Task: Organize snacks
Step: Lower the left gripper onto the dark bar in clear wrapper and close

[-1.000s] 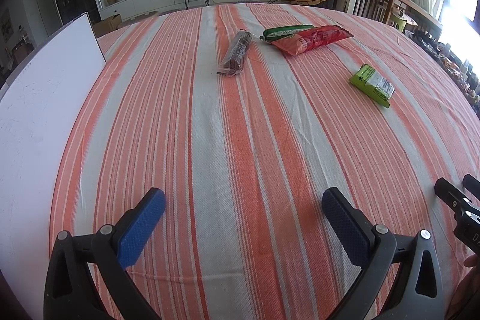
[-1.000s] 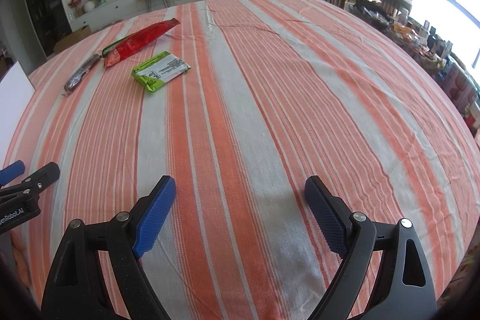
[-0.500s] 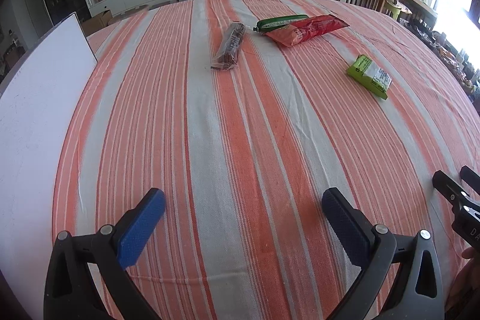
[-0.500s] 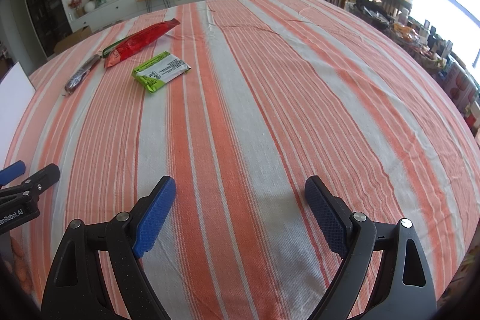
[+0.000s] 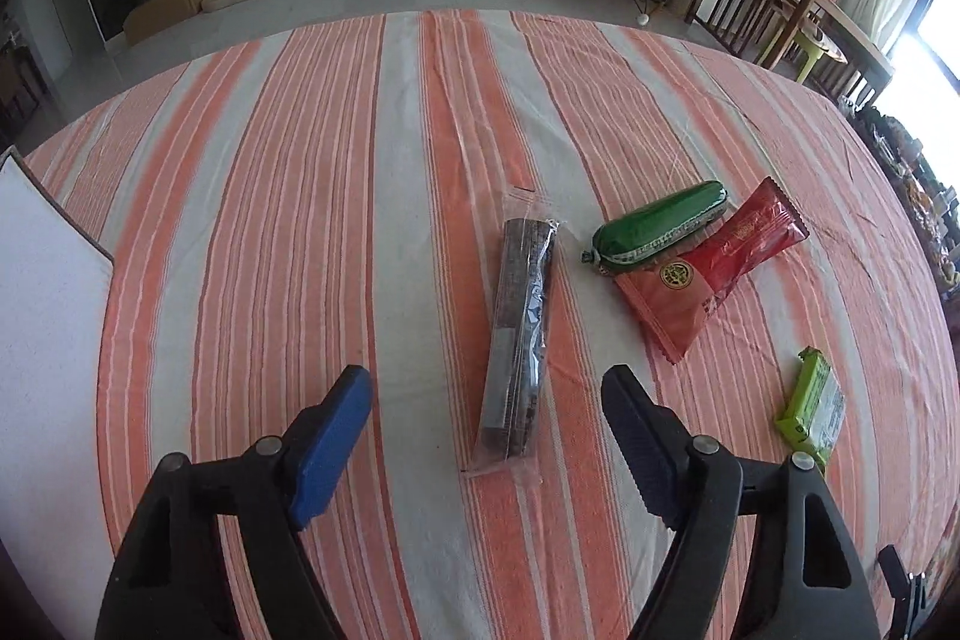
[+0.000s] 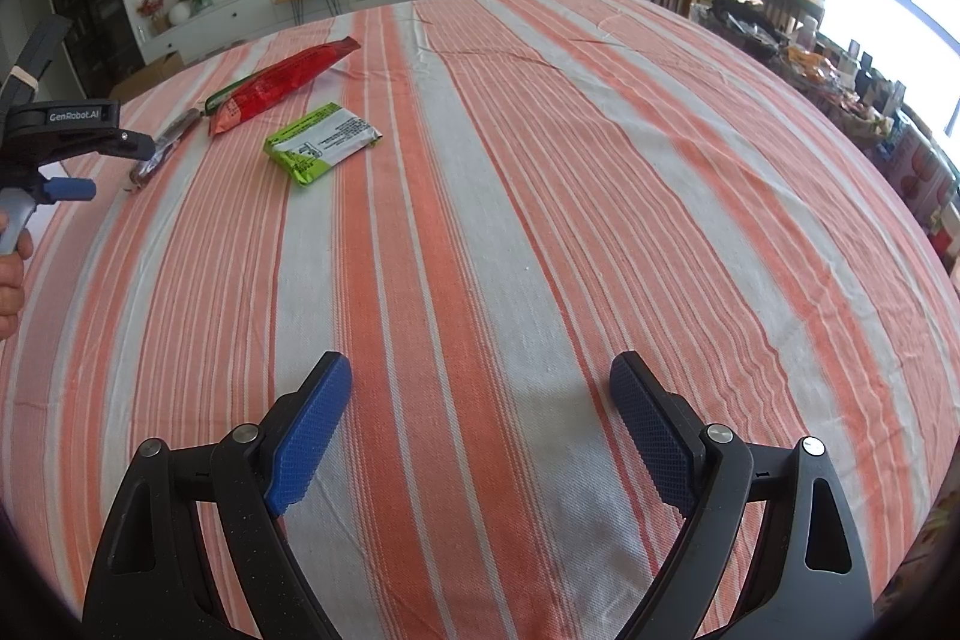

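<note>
Our left tongs (image 5: 486, 400) gape wide and empty, straddling the near end of the dark snack stick (image 5: 521, 340) lying lengthwise on the worktop (image 5: 270, 220); we should lower squarely and pinch its middle. Right tongs (image 6: 480, 388) hover open, empty.

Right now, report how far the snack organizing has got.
Done: nothing looks sorted. The dark snack stick, green sausage, red packet and lime-green packet all lie loose on the striped tablecloth. In hand: nothing; the left gripper hangs open by the stick, the right gripper open over bare cloth. Left: all four snacks.
</note>
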A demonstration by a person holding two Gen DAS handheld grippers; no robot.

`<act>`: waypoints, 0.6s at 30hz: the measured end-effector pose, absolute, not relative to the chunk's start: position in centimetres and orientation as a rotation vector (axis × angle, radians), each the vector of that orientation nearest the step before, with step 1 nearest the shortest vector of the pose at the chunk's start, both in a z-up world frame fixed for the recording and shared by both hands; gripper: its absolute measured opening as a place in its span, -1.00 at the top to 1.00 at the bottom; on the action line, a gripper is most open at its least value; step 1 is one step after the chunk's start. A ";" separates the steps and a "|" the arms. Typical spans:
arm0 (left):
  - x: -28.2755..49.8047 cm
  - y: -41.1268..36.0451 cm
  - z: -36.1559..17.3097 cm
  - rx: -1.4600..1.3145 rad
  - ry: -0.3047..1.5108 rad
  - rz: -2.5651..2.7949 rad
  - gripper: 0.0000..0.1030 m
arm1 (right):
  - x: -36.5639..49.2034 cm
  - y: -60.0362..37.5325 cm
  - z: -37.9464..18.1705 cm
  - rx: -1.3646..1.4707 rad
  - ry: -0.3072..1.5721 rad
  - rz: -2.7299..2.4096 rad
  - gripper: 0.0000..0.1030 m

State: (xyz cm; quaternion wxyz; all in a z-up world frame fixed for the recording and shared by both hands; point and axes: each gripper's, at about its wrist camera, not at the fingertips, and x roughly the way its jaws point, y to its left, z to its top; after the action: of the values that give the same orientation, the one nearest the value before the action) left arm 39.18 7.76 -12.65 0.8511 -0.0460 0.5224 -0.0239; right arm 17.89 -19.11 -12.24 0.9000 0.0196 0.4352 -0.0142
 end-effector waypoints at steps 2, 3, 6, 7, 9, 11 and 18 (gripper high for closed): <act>39.5 7.1 -12.8 -0.040 1.071 -0.024 0.41 | 17.9 -19.1 -12.2 0.041 0.901 -0.029 -0.76; 39.4 7.0 -12.7 -0.030 1.057 -0.011 0.65 | 17.9 -19.1 -12.2 0.041 0.901 -0.029 -0.76; 37.2 7.8 -12.7 -0.087 1.053 -0.020 0.66 | 17.9 -19.1 -12.2 0.041 0.901 -0.029 -0.77; 36.0 7.9 -12.7 -0.101 1.053 -0.023 0.66 | 17.9 -19.1 -12.2 0.041 0.901 -0.029 -0.77; 32.7 7.9 -12.7 -0.124 1.056 -0.047 0.66 | 17.9 -19.1 -12.2 0.041 0.901 -0.029 -0.77; 28.8 7.5 -12.6 -0.126 1.046 -0.087 0.66 | 17.9 -19.1 -12.2 0.041 0.901 -0.029 -0.77; 18.1 6.0 -12.3 -0.161 1.034 -0.194 -0.16 | 17.9 -19.1 -12.2 0.041 0.901 -0.029 -0.77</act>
State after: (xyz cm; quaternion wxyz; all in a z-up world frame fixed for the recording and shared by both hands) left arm 18.09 5.99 -12.34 0.8618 -0.0768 0.4928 -0.0923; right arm 17.86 -19.14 -12.25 0.9000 0.0200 0.4352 -0.0140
